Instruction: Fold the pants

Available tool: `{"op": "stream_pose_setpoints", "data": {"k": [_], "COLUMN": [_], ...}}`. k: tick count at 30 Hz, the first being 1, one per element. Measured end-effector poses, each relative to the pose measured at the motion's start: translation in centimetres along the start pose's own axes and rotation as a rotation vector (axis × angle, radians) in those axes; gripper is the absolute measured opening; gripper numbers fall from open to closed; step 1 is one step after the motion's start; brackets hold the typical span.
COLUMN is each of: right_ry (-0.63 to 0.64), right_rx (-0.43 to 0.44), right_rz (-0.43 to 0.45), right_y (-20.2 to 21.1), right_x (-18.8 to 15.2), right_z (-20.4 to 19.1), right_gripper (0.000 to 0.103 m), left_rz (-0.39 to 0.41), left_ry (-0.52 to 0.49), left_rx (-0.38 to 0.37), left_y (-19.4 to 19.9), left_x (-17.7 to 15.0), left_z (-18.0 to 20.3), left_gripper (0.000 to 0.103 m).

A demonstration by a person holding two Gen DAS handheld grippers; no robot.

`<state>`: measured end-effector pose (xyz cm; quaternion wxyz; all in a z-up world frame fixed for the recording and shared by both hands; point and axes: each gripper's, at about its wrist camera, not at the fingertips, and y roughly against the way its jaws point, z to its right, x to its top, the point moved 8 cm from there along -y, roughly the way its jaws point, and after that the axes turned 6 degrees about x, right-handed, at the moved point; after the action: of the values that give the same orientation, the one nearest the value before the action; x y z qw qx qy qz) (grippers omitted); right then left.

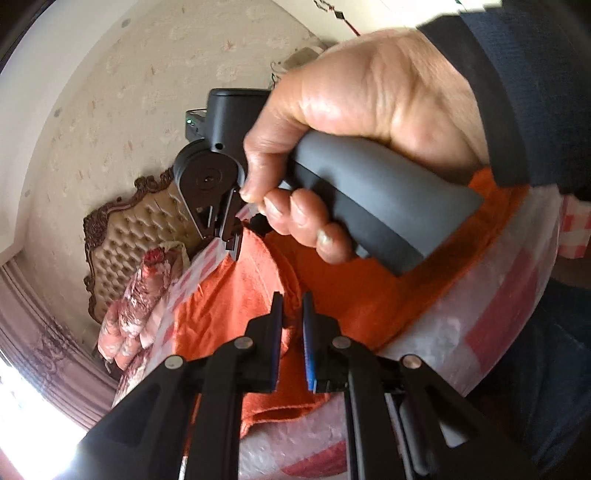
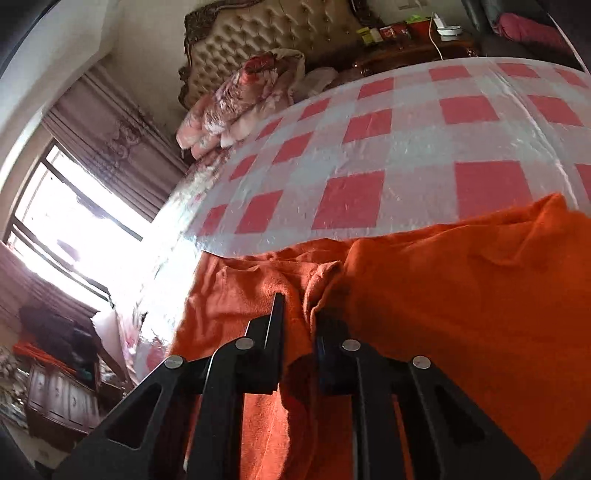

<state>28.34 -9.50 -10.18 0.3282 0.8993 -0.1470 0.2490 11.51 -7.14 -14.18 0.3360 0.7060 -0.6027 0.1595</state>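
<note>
Orange pants [image 1: 236, 295] lie on a bed with a red and white checked cover [image 1: 461, 332]. My left gripper [image 1: 292, 306] is shut on a fold of the orange cloth between its fingers. In the left wrist view my right gripper [image 1: 229, 225], held in a hand, pinches the far edge of the pants. In the right wrist view the right gripper [image 2: 297, 310] is shut on a bunched ridge of the pants [image 2: 461, 280], which spread to the right and below. The checked cover [image 2: 406, 147] stretches beyond.
A tufted headboard [image 2: 258, 33] and folded floral bedding [image 2: 236, 99] sit at the bed's far end. A nightstand with small items [image 2: 410, 37] stands beside it. A bright window [image 2: 66, 221] and curtains are at the left, a dresser [image 2: 59, 391] below.
</note>
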Motion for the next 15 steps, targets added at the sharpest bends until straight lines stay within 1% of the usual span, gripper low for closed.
{"op": "stream_pose_setpoints", "data": {"k": [3,6,7,9,10,11,13,15], "right_ry": [0.011,-0.001,0.001,-0.017,-0.031,-0.041,-0.018,-0.023], "right_rx": [-0.002,-0.006,-0.011,-0.058,-0.061,-0.032,0.019,0.020], "right_rz": [0.022,0.023,0.014,-0.025,-0.028,-0.015,0.032,0.046], "right_y": [1.6,2.4,2.4,1.7,1.7,2.2,3.8,4.4], "right_x": [0.5,0.9,0.8,0.5,0.4,0.5,0.9,1.3], "right_z": [0.0,0.9,1.2,2.7,3.2,3.0,1.8,1.8], "right_gripper": [0.014,0.014,0.014,0.014,0.014,0.014,0.014,0.014], "left_rz": [0.030,0.051,0.050,0.024,0.020,0.032,0.052,0.076], "left_ry": [0.005,-0.024,-0.031,-0.047,-0.058,-0.052,-0.035,-0.021], "left_rx": [-0.011,-0.023,-0.035,-0.063,-0.063,-0.056,-0.037,-0.010], "left_y": [0.6,0.5,0.2,-0.6,-0.7,-0.5,0.1,0.5], "left_x": [1.6,2.7,2.8,2.6,2.6,2.8,3.5,4.4], "left_z": [0.3,1.7,2.4,3.8,4.2,4.0,3.5,3.1], "left_gripper": [0.010,0.010,0.010,0.010,0.010,0.010,0.010,0.010]}}
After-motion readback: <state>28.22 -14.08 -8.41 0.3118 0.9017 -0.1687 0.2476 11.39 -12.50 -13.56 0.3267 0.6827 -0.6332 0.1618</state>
